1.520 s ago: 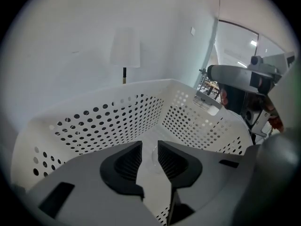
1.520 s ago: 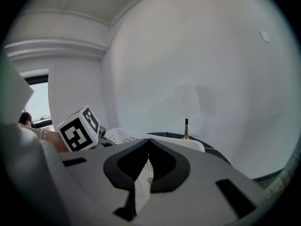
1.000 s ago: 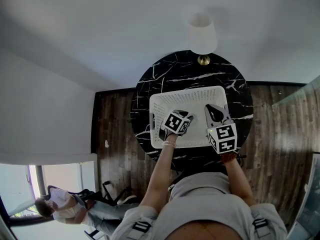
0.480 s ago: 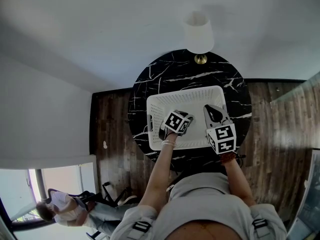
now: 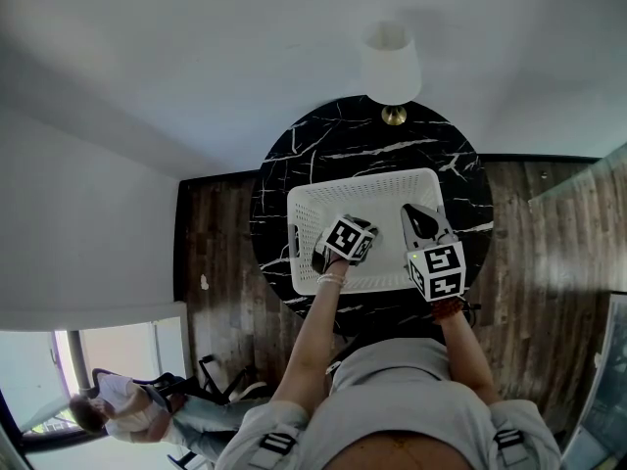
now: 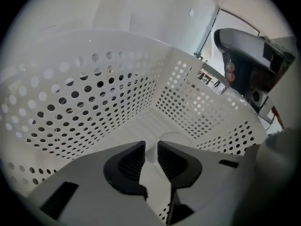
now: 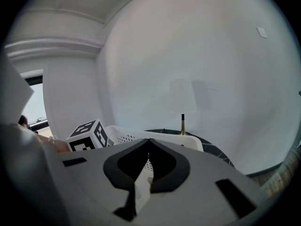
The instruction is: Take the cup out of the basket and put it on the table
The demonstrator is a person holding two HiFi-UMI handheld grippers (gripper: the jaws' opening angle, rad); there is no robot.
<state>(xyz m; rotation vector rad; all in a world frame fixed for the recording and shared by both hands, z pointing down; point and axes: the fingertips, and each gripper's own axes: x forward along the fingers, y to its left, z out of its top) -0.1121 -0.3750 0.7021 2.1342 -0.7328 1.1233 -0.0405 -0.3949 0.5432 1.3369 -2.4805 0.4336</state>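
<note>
White perforated basket (image 5: pixel 362 179) sits on the black marble counter (image 5: pixel 294 155), with a lamp (image 5: pixel 392 62) at the counter's far edge. Left tongs (image 6: pixel 151 149) are down inside the basket, narrowed onto the thin wall of a clear cup (image 6: pixel 178 138) low near the basket floor. Right tongs (image 7: pixel 149 142) are over the basket's right end, tips touching, nothing held.

White basket (image 5: pixel 362 178) on black marble table (image 5: pixel 294 160), lamp (image 5: pixel 390 62) behind

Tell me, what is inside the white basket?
Inside the basket stands a clear cup. The left gripper reaches in, shut on its edge. The jaws cover the cup's near part and the floor below them.
</note>
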